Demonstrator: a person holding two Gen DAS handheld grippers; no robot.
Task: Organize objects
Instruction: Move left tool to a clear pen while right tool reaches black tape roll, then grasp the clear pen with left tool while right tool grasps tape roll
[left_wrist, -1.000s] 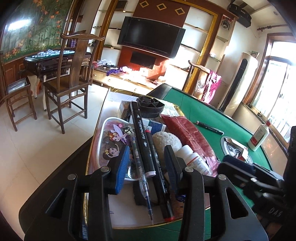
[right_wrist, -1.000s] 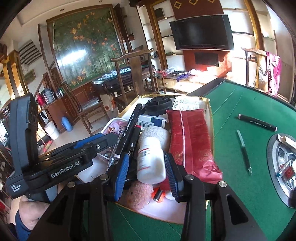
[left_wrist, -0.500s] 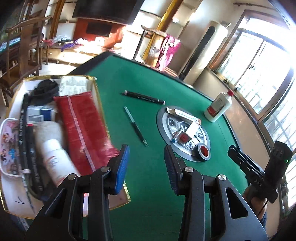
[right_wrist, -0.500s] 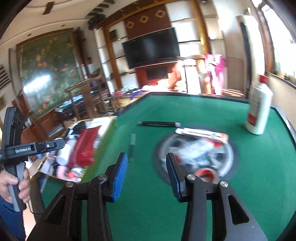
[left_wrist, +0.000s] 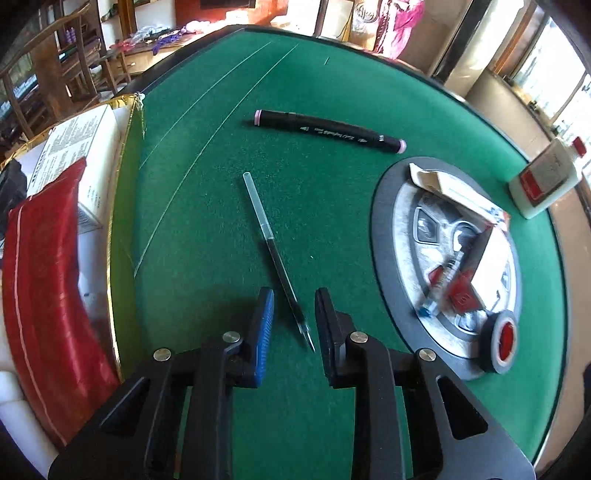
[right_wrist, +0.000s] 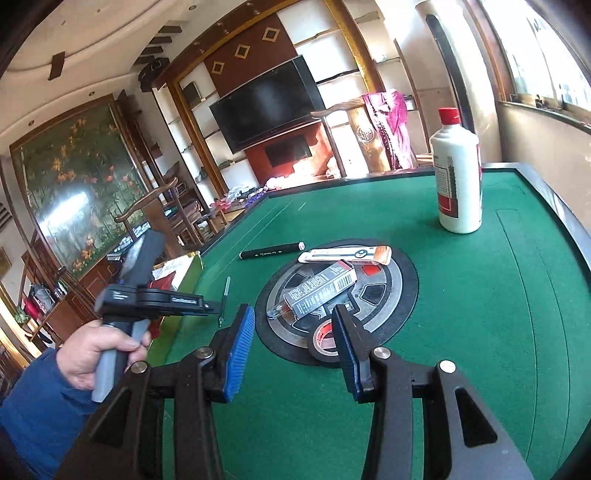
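A thin pen refill (left_wrist: 275, 254) lies on the green felt table (left_wrist: 229, 206); its tip sits between the fingers of my open, empty left gripper (left_wrist: 294, 306). A black marker (left_wrist: 328, 131) lies farther back. The round center plate (left_wrist: 391, 229) holds a white tube (left_wrist: 458, 197), a box (left_wrist: 484, 273), a syringe (left_wrist: 441, 286) and a tape roll (left_wrist: 498, 341). My right gripper (right_wrist: 293, 325) is open and empty, just in front of the tape roll (right_wrist: 323, 341) and the box (right_wrist: 321, 288).
A gold-rimmed tray (left_wrist: 116, 206) at the left holds a red pouch (left_wrist: 44, 280) and papers. A white bottle with a red cap (right_wrist: 458, 177) stands at the far right. The left gripper and the hand holding it (right_wrist: 110, 343) show in the right wrist view.
Both grippers swung away from the tray to the table's middle. The left one came down over the pen refill; the right one neared the center plate.
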